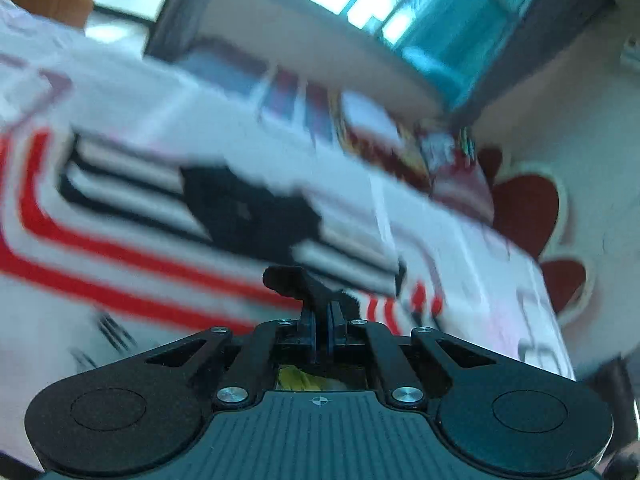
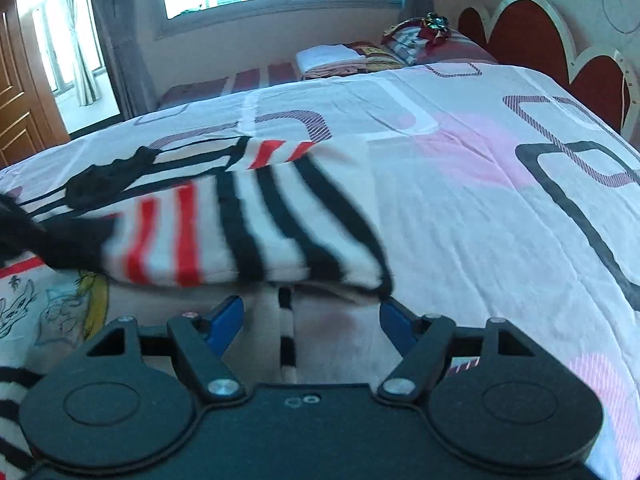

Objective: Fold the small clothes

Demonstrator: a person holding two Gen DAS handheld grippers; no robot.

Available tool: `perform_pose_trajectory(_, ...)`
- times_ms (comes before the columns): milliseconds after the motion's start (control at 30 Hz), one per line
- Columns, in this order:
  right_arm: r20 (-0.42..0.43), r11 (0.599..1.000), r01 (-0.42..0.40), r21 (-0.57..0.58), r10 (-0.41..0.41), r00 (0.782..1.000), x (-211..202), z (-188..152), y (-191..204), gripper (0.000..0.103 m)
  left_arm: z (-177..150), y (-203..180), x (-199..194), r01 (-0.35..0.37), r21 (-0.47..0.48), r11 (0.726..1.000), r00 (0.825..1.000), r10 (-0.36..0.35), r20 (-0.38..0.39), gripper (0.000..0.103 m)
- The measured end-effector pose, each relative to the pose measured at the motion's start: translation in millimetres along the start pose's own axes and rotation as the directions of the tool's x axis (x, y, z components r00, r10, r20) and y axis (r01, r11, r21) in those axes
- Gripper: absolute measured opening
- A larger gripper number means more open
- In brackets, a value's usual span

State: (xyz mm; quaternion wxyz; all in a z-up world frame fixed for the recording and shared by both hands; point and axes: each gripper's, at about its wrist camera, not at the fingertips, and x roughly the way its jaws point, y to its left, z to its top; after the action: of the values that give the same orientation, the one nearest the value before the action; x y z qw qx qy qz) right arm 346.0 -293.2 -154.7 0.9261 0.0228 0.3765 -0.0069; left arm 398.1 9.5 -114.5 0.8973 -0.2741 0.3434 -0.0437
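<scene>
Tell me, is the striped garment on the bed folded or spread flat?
Partly folded: in the right wrist view the striped garment has one layer lying over another on the bed sheet.

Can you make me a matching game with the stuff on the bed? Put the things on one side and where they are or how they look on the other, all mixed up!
Things:
1. striped garment
2. left gripper
3. right gripper
4. folded clothes stack

Descriptions:
A. jaws wide apart
B. far end of the bed, near the window
C. jaws shut together
D. black, white and red, lying on the bedsheet

Pairs: 1-D, 2-C, 3-A, 4-B
</scene>
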Motion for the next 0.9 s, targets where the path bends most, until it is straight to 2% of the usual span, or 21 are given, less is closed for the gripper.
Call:
perform_pose_trajectory(100, -0.004, 1.000, -0.007, 0.003, 0.007, 1.000, 6.7, 4.8, 2.1, 0.073, 23.0, 25.4, -16.3, -0.063, -0.023, 0.998, 0.996, 0.064, 0.062, 0.005)
perform_pose_trajectory(167, -0.008, 1.000, -0.013, -0.016, 0.013, 1.000, 11.2, 6.6, 7.6, 0.069, 30.9, 44.2, -24.3, -0.115, -0.039, 0.993, 0.989, 0.118, 0.087, 0.005)
perform_pose_trajectory(200, -0.004, 1.000, -0.020, -0.021, 0.020, 1.000, 12.9, 7.6, 10.5, 0.059, 32.3, 54.5, -26.6, -0.135, -0.047, 0.990, 0.986, 0.139, 0.088, 0.005)
perform_pose_trajectory(233, 0.002, 0.999, -0.026, -0.025, 0.026, 1.000, 13.5, 8.2, 12.9, 0.042, 31.8, 62.6, -29.0, -0.154, -0.048, 0.987, 0.984, 0.158, 0.087, 0.005)
perform_pose_trajectory(300, 0.005, 0.999, -0.043, -0.026, 0.043, 0.999, 16.0, 10.7, 17.7, 0.026, 27.2, 75.4, -30.2, -0.189, -0.043, 0.981, 0.979, 0.192, 0.074, 0.005)
perform_pose_trajectory(400, 0.006, 0.997, -0.034, -0.069, 0.035, 0.999, 18.7, 10.9, 25.9, 0.021, 12.3, 94.3, -20.0, -0.243, -0.061, 0.968, 0.969, 0.246, 0.032, 0.005)
perform_pose_trajectory(500, -0.007, 0.999, -0.033, -0.042, 0.033, 0.999, 20.6, 5.2, 16.1, 0.017, -4.8, 101.7, 1.0, -0.275, -0.051, 0.960, 0.961, 0.273, -0.035, 0.005)
perform_pose_trajectory(600, -0.011, 0.999, -0.041, 0.027, 0.041, 0.999, 20.9, 2.0, 0.9, 0.019, -11.0, 98.2, 2.6, -0.281, -0.010, 0.960, 0.959, 0.281, -0.036, 0.005)
perform_pose_trajectory(633, -0.014, 0.999, -0.032, 0.017, 0.032, 0.999, 18.3, 2.6, 3.2, 0.019, -8.5, 98.2, -0.9, -0.280, -0.010, 0.960, 0.959, 0.279, -0.041, 0.005)
perform_pose_trajectory(700, -0.016, 1.000, -0.021, -0.017, 0.020, 1.000, 13.4, 0.8, 5.9, 0.023, -4.4, 98.5, -15.3, -0.315, -0.023, 0.949, 0.949, 0.315, -0.019, 0.005)
perform_pose_trajectory(767, -0.049, 0.998, -0.056, 0.013, 0.057, 0.997, 7.9, 0.9, -0.2, 0.028, -1.4, 100.8, -33.0, -0.349, -0.037, 0.936, 0.937, 0.350, 0.017, 0.005)
perform_pose_trajectory(833, -0.031, 0.996, -0.087, 0.035, 0.088, 0.996, -7.0, -0.5, -5.5, 0.034, 2.1, 99.7, -42.3, -0.344, -0.034, 0.938, 0.938, 0.346, 0.039, 0.005)
perform_pose_trajectory(900, 0.001, 0.995, -0.094, 0.018, 0.094, 0.996, -16.0, 4.2, -5.0, 0.037, 5.5, 90.0, -40.6, -0.317, 0.000, 0.948, 0.947, 0.316, 0.047, 0.005)
